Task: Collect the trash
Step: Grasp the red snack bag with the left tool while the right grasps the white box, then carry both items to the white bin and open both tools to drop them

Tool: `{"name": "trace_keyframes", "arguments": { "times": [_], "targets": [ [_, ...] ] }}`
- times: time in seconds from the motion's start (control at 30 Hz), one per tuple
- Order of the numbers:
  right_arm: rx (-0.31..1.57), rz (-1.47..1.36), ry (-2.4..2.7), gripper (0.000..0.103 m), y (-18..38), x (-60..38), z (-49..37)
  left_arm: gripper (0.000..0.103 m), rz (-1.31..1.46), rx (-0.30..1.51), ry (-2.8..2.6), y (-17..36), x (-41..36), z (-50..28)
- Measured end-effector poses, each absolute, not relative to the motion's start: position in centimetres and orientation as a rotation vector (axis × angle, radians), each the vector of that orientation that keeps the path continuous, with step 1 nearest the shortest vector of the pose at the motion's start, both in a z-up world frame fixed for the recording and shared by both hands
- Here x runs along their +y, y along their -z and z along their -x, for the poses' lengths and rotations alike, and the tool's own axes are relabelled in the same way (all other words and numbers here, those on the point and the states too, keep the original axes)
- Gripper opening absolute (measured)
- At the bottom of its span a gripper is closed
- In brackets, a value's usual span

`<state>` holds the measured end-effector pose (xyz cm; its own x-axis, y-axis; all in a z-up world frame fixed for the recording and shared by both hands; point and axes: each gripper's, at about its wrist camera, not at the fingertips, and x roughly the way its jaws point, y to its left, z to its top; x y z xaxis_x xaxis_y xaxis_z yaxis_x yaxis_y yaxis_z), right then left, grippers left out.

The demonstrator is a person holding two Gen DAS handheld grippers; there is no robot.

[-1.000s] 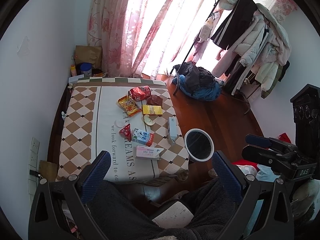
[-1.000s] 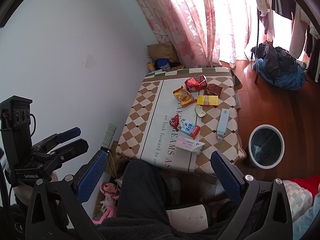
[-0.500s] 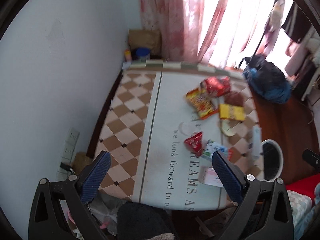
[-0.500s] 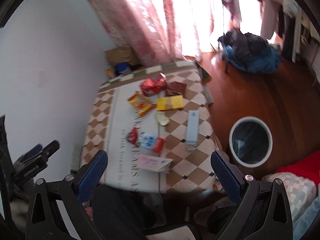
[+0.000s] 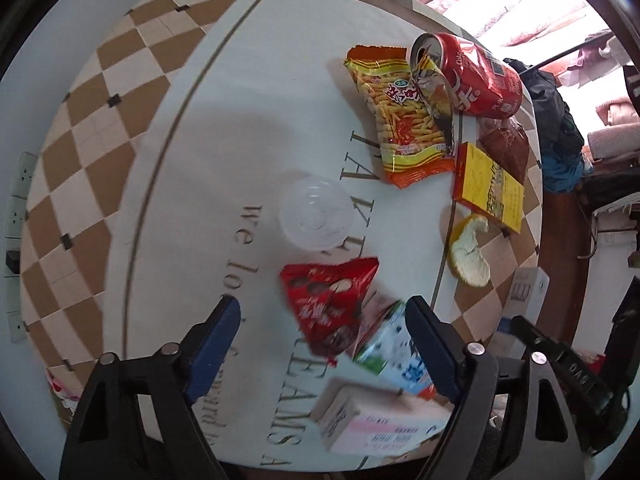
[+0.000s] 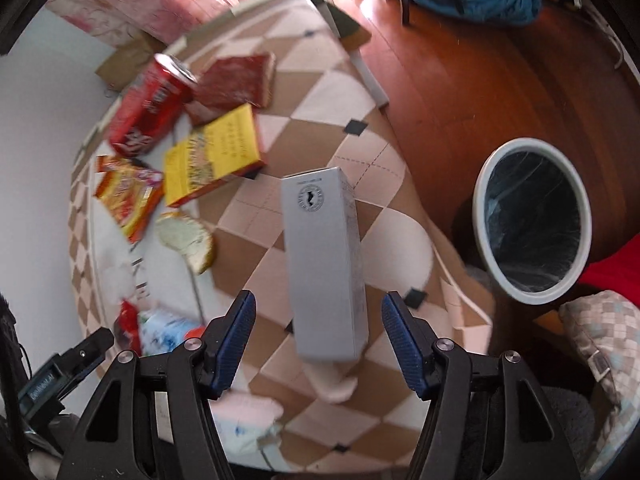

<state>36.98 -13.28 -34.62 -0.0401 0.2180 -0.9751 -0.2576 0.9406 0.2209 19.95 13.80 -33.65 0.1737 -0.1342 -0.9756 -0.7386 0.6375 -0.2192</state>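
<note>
The right hand-held gripper [image 6: 316, 326] is closing its jaws around the grey carton [image 6: 322, 260], which is lying on the worktop [image 6: 384, 168] at frame centre, its long axis running up the frame between the pads, untouched. The trash bin [image 6: 484, 216] is standing at right. The left hand-held gripper [image 5: 322, 334] is closing over the red wrapper [image 5: 332, 300], not gripping it yet.

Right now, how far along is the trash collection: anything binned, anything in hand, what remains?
Done: nothing visibly; no table litter shows in the bin. In hand: nothing yet. The right gripper is closing around the grey box, the left gripper around the red wrapper, pads not touching. Left: those two plus the can, snack bag, yellow box, peel, clear lid, milk carton, pink box.
</note>
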Motion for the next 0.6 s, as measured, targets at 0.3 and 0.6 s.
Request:
{"name": "trace_keyframes", "arguments": {
  "times": [0.3,0.6],
  "targets": [
    [1.547,0.133,-0.401,0.04,36.9,-11.0,-37.0,0.018,0.732,1.343,-0.534,33.9,14.2,-20.6],
    [1.466,0.19,-0.495,0.038,33.7,-10.2,-33.8,0.017,0.413,1.242,-0.65,27.7,12.6,-17.6]
  ]
}}
